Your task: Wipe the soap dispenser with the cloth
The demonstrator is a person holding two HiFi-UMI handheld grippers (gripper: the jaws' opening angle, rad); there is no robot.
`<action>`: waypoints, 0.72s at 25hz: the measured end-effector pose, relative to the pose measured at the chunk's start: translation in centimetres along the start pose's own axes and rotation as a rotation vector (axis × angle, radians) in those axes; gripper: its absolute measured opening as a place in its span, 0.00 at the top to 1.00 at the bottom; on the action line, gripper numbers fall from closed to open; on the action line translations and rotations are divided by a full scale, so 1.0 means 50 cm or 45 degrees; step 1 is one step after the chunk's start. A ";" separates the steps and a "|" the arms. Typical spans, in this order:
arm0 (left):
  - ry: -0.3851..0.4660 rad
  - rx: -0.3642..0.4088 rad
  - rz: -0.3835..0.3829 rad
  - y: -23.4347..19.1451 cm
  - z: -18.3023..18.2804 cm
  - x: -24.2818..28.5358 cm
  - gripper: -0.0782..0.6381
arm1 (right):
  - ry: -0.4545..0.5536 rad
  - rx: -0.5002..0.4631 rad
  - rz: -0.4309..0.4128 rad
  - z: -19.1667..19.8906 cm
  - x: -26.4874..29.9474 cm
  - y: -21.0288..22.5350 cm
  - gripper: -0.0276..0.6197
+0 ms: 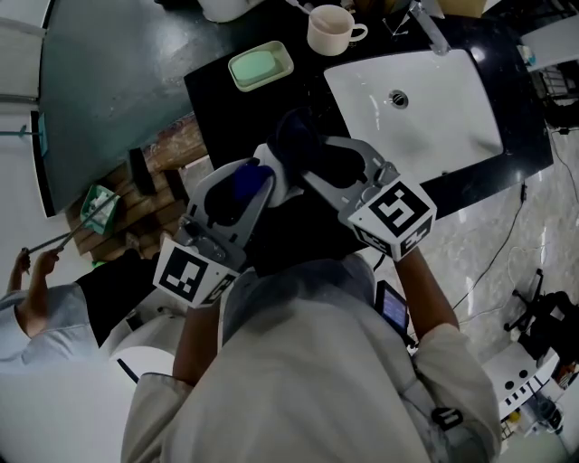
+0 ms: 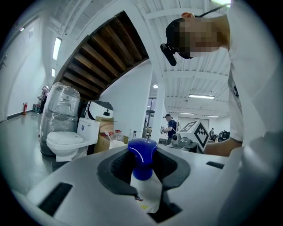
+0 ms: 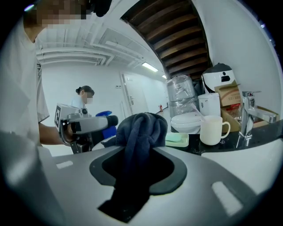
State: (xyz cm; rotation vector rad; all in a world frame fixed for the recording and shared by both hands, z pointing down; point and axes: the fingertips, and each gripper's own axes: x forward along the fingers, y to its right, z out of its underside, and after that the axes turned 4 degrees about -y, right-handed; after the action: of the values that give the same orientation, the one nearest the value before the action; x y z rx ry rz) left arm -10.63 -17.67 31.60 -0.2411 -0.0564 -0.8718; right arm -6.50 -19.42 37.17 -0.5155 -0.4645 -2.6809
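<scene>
My left gripper is shut on the soap dispenser, a white bottle with a blue pump cap that stands up between the jaws. In the head view the left gripper holds the dispenser above the counter's front edge. My right gripper is shut on a dark blue cloth, bunched over its jaws. From the head the right gripper and cloth sit right next to the dispenser; whether they touch I cannot tell. The right gripper view shows the left gripper close at the left.
A black counter carries a white sink with a faucet, a cream mug and a green soap dish. A toilet and boxes stand behind. Another person is at the left.
</scene>
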 end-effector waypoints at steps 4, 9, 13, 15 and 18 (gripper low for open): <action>0.006 -0.017 -0.009 -0.005 0.002 -0.004 0.76 | -0.028 0.006 0.001 0.021 0.006 0.007 0.76; 0.012 -0.033 -0.016 -0.010 0.002 -0.009 0.76 | -0.064 0.009 0.018 0.036 0.013 0.016 0.76; 0.018 -0.041 -0.017 -0.012 0.002 -0.010 0.76 | -0.089 0.019 0.025 0.056 0.015 0.021 0.76; 0.022 -0.043 -0.016 -0.013 0.002 -0.010 0.76 | -0.099 0.018 0.032 0.064 0.017 0.025 0.76; 0.023 -0.046 -0.015 -0.015 0.004 -0.010 0.76 | -0.112 0.027 0.039 0.071 0.019 0.027 0.76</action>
State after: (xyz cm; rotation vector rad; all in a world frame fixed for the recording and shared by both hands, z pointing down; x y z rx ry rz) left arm -11.49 -17.71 31.84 -0.2666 -0.0256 -0.8874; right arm -5.77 -19.53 41.02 -0.6308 -0.5052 -2.6296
